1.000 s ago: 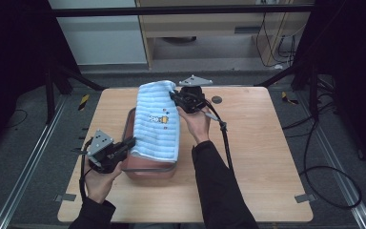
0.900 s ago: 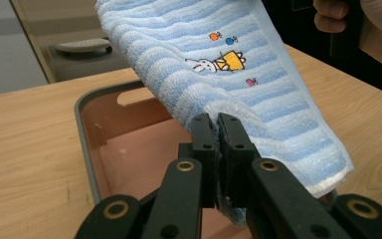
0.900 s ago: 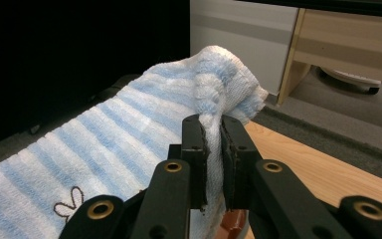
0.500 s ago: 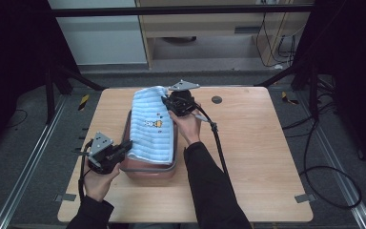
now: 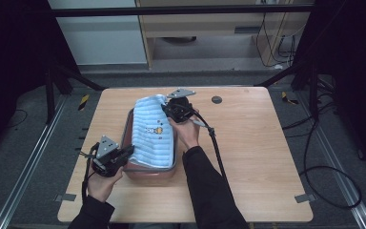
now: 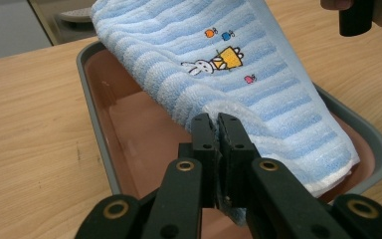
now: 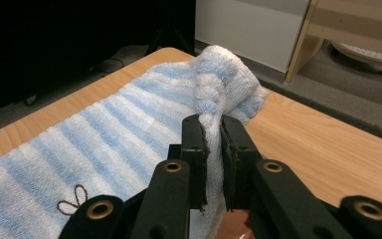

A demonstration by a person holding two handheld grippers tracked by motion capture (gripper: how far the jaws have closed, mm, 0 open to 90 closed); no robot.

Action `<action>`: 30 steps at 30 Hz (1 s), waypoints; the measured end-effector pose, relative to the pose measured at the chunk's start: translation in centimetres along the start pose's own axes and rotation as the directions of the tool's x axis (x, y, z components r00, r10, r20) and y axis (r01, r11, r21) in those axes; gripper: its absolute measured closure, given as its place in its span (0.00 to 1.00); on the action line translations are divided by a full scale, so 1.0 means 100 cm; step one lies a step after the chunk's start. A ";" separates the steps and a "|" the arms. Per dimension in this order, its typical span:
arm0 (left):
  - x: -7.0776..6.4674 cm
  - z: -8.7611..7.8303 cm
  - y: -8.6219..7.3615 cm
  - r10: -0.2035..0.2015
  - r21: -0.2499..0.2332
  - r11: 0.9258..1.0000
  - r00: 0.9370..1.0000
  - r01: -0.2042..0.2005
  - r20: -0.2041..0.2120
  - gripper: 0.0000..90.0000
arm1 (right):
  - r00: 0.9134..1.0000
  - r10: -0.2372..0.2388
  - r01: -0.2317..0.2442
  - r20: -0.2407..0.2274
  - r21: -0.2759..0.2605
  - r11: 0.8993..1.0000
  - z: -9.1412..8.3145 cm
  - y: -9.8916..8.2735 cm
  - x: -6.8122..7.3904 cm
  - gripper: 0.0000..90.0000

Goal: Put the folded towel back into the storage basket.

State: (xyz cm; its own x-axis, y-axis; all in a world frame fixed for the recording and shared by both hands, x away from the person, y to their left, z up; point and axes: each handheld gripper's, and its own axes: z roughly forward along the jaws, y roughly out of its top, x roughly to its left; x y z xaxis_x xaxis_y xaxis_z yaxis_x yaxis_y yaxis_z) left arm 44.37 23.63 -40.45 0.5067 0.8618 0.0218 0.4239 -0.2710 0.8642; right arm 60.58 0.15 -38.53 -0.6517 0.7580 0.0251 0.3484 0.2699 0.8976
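A blue-and-white striped towel [image 5: 155, 131] with a small rabbit picture [image 6: 214, 62] lies lengthwise over a reddish-brown tray with a grey rim [image 5: 150, 172]. My left gripper [image 5: 126, 152] is shut on the towel's near corner [image 6: 219, 127] at the tray's near left end. My right gripper [image 5: 167, 109] is shut on a bunched fold of the towel's far edge [image 7: 214, 122], held a little above the tray's far end. The towel [image 7: 104, 144] sags between the two grippers into the tray [image 6: 124, 134].
The tray sits on a wooden table [image 5: 262, 143]. A small dark round disc [image 5: 216, 99] lies at the table's far right of centre. The right gripper's cable [image 5: 217, 148] trails toward the near edge. Dark frame posts and shelving stand beyond the table.
The right gripper has moved left and toward me with the towel's far edge, so the towel now lies narrower along the tray. The left gripper has hardly moved.
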 end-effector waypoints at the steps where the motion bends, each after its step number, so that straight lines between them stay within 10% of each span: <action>1: 0.000 0.001 -0.001 0.000 0.003 1.000 1.000 0.000 0.001 0.96 | 1.000 -0.003 0.003 -0.002 0.003 1.000 0.001 -0.002 0.001 0.92; 20: 0.004 0.014 -0.018 -0.009 0.093 0.996 1.000 0.010 -0.013 0.96 | 1.000 0.008 -0.007 -0.006 0.086 0.996 0.016 -0.028 0.003 0.89; 30: 0.006 0.011 -0.016 -0.031 0.067 0.997 0.999 0.033 -0.030 0.83 | 1.000 0.012 -0.014 0.015 0.101 0.995 0.011 -0.033 0.000 0.67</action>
State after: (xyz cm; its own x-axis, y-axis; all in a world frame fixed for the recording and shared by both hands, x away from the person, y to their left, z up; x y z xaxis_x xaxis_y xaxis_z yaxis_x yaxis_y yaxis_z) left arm 44.78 24.09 -42.37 0.4710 0.8821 0.0098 0.4898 -0.2707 0.8287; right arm 60.20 -0.09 -42.01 -0.6370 0.7703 0.0293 0.4239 0.3182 0.8480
